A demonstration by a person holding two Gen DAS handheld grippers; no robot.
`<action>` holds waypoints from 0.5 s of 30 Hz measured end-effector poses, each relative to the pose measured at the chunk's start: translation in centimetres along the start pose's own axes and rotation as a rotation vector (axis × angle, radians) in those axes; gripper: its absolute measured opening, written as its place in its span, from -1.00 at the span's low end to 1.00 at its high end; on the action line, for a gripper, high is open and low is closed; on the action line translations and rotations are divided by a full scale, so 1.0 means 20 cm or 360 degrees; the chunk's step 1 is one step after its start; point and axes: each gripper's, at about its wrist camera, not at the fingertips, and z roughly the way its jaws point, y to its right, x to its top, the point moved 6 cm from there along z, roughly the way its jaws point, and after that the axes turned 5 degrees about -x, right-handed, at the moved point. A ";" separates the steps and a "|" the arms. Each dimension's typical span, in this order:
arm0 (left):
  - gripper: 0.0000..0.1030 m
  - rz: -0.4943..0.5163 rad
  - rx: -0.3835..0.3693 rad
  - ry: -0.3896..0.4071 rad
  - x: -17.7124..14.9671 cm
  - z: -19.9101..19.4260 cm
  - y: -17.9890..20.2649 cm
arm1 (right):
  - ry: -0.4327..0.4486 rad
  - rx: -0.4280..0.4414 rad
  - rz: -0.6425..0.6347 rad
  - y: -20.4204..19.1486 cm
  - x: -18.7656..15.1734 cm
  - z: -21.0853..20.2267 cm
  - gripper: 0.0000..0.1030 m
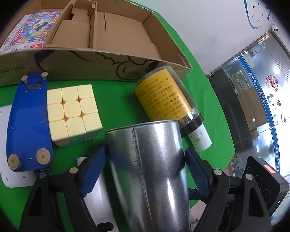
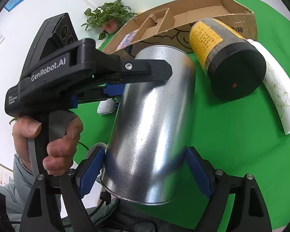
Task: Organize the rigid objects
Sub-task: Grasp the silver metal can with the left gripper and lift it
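Observation:
A shiny metal can [image 1: 150,166] hangs tilted above the green table, and both grippers hold it. My left gripper [image 1: 145,150] has its blue pads against the can's two sides. In the right wrist view my right gripper [image 2: 146,152] clasps the can [image 2: 152,119] near its lower rim. Higher up, the left gripper's black finger [image 2: 156,70] lies across the can, with a person's hand [image 2: 56,135] on its handle. The far side of the can is hidden.
An open cardboard box [image 1: 114,65] with dividers and a colourful booklet [image 1: 31,31] stands behind. On the green cloth [image 1: 118,104] lie a pale yellow cube [image 1: 73,114], a blue object [image 1: 29,123], white devices [image 1: 2,145], a yellow-labelled jar [image 2: 222,58] and a white tube [image 2: 280,92].

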 end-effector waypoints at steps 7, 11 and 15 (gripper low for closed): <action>0.55 0.0045 -0.0013 0.0068 0.05 -0.06 0.02 | 0.0070 -0.0001 -0.0027 0.00 0.02 -0.03 0.62; 0.56 0.0012 -0.0009 0.0004 0.06 -0.02 0.00 | 0.0066 -0.0008 -0.0036 0.01 0.02 -0.03 0.62; 0.58 -0.0126 -0.0025 -0.0118 0.06 0.06 -0.08 | 0.0021 -0.0013 0.0015 0.04 0.01 0.00 0.62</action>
